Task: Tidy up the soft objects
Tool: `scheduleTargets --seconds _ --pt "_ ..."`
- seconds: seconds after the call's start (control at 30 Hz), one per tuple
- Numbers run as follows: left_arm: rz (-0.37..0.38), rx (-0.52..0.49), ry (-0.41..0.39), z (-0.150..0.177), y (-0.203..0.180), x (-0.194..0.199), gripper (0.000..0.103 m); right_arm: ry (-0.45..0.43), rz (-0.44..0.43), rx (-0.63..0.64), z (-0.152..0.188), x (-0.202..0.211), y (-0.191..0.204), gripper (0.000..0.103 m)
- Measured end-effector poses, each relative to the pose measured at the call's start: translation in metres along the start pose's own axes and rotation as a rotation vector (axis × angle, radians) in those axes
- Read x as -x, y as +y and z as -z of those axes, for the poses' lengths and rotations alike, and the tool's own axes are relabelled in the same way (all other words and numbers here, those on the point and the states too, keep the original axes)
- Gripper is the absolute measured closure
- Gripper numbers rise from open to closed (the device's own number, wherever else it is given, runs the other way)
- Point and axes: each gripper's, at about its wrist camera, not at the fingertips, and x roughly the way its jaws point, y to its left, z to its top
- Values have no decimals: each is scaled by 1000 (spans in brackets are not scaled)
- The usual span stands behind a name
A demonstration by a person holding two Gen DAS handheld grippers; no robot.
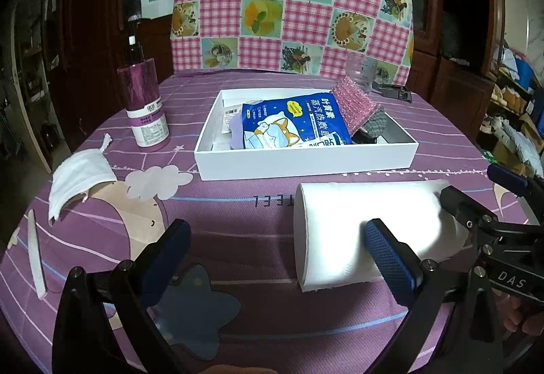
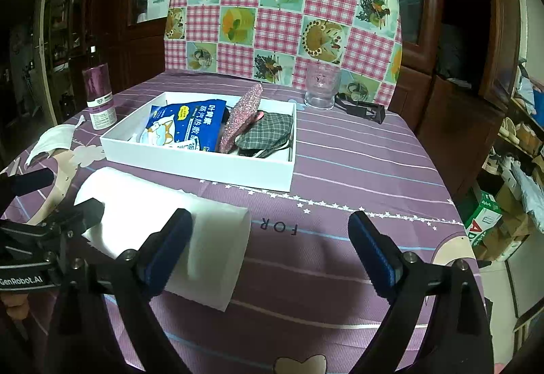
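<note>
Both the left gripper and right gripper have fingers spread apart, holding nothing. The paper roll lies mid-frame, below the white box.

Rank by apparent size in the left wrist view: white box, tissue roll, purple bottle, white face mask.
1. white box
2. tissue roll, though it lies nearer the camera, so the gap is unsure
3 and 4. purple bottle and white face mask look alike; not ranked
</note>
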Motion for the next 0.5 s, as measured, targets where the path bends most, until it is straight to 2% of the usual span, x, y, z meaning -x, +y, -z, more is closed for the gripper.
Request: scheduleTargets --seconds 0.2,0.5 --pt "26 19 9 0 2 -1 0 1 -2 -1 0 0 0 10" --pt "22 17 8 1 1 0 0 0 -1 -1 0 0 0 10"
